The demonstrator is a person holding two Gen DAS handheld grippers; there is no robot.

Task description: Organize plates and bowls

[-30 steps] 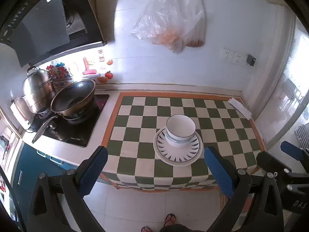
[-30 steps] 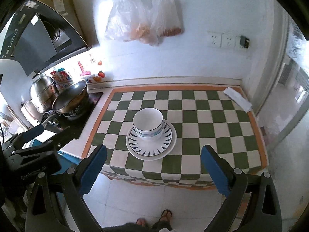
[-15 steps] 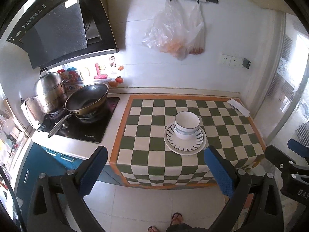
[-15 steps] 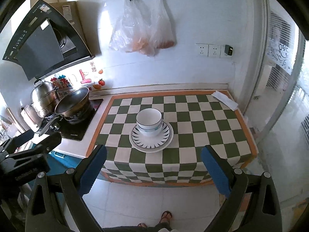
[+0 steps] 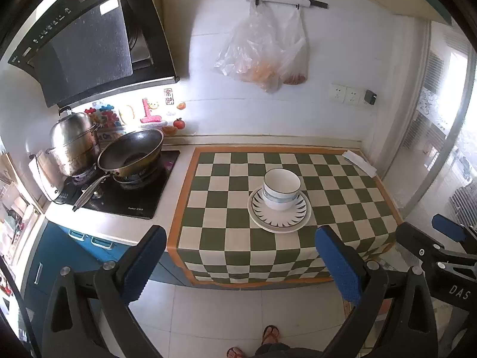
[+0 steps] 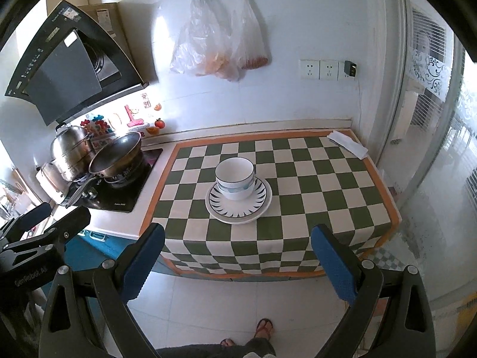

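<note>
Here the left gripper (image 5: pixel 238 259) has its blue-padded fingers (image 5: pixel 144 261) spread wide, gripping nothing, well back from the counter and above the floor. The right gripper (image 6: pixel 237 258) is the same: fingers (image 6: pixel 334 265) fully apart, empty, touching nothing. Between them sits the bowl (image 5: pixel 281 188), white with a blue band, upright in the middle of the plate (image 5: pixel 279 214), and the plate rests on the green-and-white checked cloth (image 5: pixel 226 197) over the counter. To the left, a wok (image 5: pixel 131 153) and a steel pot (image 5: pixel 73 143) stand on the stove under a black hood (image 5: pixel 89 47). Plastic bags (image 5: pixel 265 47) hang on the white wall. A folded white cloth (image 6: pixel 347 144) lies at the far right corner.
</note>
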